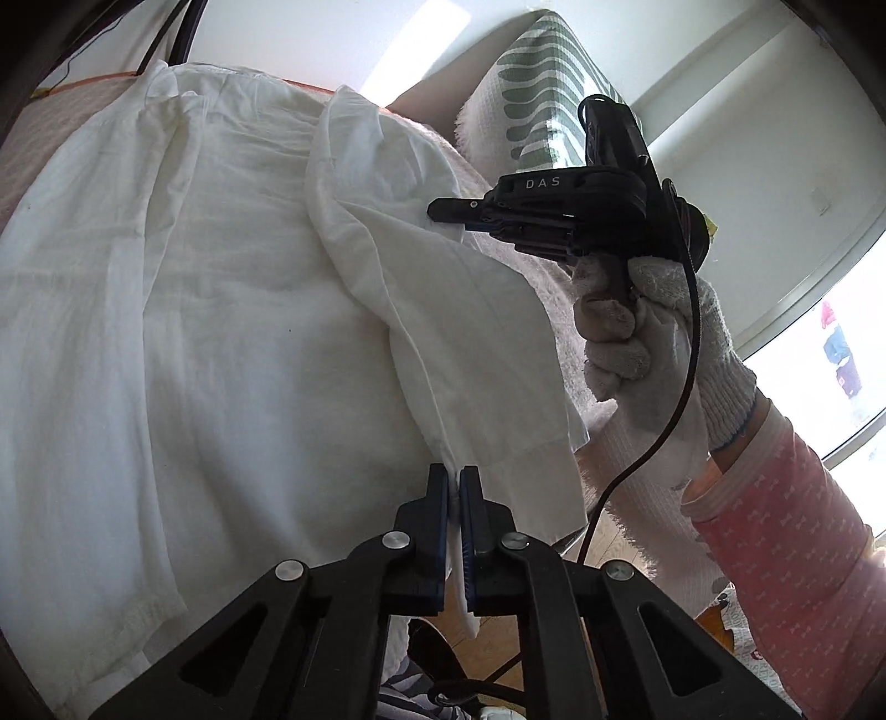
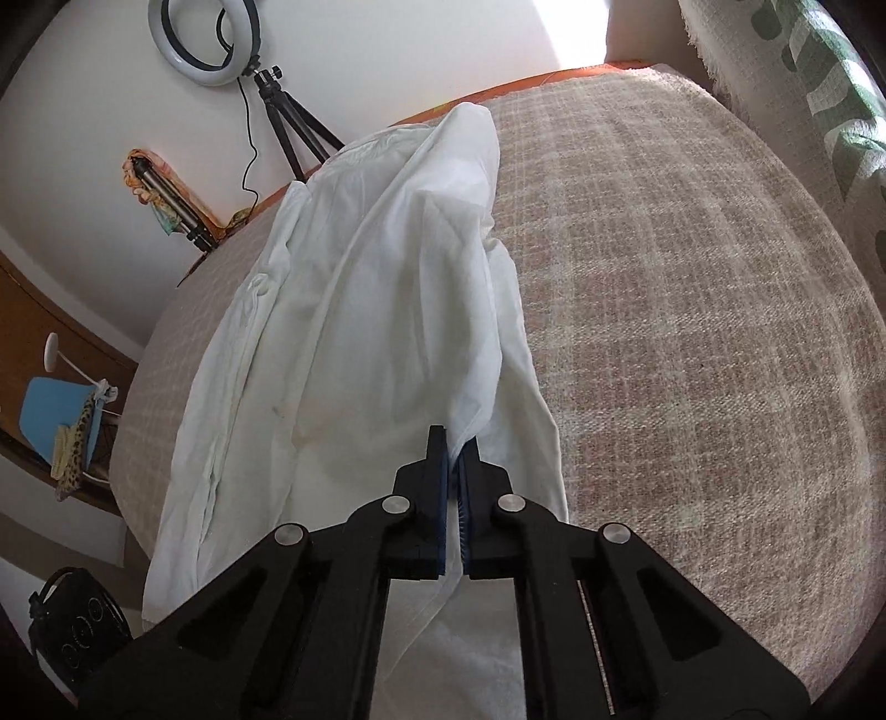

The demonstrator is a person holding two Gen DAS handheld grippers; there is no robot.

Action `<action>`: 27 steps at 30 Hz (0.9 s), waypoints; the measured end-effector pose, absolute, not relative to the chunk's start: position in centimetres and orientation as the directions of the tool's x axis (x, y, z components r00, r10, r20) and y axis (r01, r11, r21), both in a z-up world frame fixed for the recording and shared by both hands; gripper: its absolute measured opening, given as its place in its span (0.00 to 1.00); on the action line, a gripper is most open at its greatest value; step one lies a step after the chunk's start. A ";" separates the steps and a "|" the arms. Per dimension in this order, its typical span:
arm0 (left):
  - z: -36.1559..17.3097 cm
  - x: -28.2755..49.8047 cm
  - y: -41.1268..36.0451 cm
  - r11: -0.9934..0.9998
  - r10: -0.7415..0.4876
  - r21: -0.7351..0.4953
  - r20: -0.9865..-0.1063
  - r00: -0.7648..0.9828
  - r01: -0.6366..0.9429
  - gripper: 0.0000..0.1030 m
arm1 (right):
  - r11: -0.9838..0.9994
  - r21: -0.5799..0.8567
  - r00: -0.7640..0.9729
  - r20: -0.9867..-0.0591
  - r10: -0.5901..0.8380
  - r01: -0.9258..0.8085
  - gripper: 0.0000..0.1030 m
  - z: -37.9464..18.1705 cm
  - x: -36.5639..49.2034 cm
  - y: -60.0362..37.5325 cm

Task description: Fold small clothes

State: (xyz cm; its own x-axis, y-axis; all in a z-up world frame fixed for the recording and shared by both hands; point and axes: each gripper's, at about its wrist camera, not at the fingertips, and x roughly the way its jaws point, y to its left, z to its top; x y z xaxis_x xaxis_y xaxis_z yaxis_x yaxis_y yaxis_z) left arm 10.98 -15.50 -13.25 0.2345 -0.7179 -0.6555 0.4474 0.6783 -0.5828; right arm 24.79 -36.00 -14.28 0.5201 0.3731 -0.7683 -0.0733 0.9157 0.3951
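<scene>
A white garment point(image 1: 210, 310) lies spread on a bed with a beige woven cover point(image 2: 692, 332). My left gripper point(image 1: 455, 476) is shut on the garment's near edge, with white cloth pinched between its blue pads. In the left wrist view my right gripper point(image 1: 437, 211) comes in from the right in a gloved hand point(image 1: 637, 332), its tip on a raised fold of the garment. In the right wrist view the right gripper point(image 2: 453, 440) is shut on that fold of the white garment point(image 2: 354, 332), and the cloth rises in a ridge ahead of it.
A green and white patterned pillow point(image 1: 545, 88) lies at the bed's head. A ring light on a tripod point(image 2: 205, 39) stands by the wall past the bed. A blue chair point(image 2: 61, 415) and a dark bag point(image 2: 77, 626) stand on the floor at the left. A black cable point(image 1: 653, 443) hangs from the right gripper.
</scene>
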 end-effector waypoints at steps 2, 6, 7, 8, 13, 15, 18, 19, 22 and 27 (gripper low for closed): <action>-12.7 10.4 -15.3 0.655 -0.742 -0.612 -0.633 0.223 0.443 0.00 | 0.926 0.364 0.533 -0.767 0.357 -0.096 0.03 -12.7 24.8 -36.1; -12.2 9.5 -15.4 0.671 -0.726 -0.581 -0.640 0.251 0.461 0.00 | 0.945 0.315 0.559 -0.770 0.308 -0.086 0.03 -10.4 25.3 -37.1; -12.3 9.4 -15.5 0.690 -0.707 -0.557 -0.655 0.267 0.463 0.00 | 0.942 0.323 0.550 -0.773 0.315 -0.086 0.03 -10.6 25.5 -37.3; -12.7 9.5 -15.5 0.695 -0.702 -0.556 -0.662 0.263 0.456 0.00 | 0.944 0.323 0.535 -0.786 0.309 -0.071 0.03 -11.1 25.6 -37.4; -13.0 9.5 -15.3 0.716 -0.677 -0.530 -0.688 0.263 0.454 0.20 | 0.965 0.264 0.500 -0.836 0.227 0.004 0.13 -13.6 24.2 -38.3; -12.3 8.9 -14.9 0.724 -0.667 -0.503 -0.684 0.294 0.472 0.27 | 0.937 0.349 0.510 -0.810 0.291 0.019 0.28 -13.9 22.4 -39.4; -10.9 8.1 -14.5 0.737 -0.648 -0.443 -0.678 0.347 0.510 0.28 | 0.906 0.423 0.541 -0.770 0.338 0.035 0.38 -14.0 18.5 -40.7; -10.5 7.7 -14.4 0.739 -0.643 -0.426 -0.675 0.360 0.522 0.29 | 0.894 0.447 0.547 -0.759 0.355 0.040 0.38 -14.0 17.1 -41.0; -9.9 7.3 -14.6 0.739 -0.636 -0.391 -0.674 0.376 0.549 0.30 | 0.845 0.532 0.568 -0.714 0.410 0.058 0.46 -14.6 13.0 -41.7; -10.0 7.7 -14.7 0.734 -0.641 -0.404 -0.678 0.360 0.546 0.30 | 0.784 0.613 0.581 -0.675 0.455 0.097 0.56 -16.4 8.7 -42.0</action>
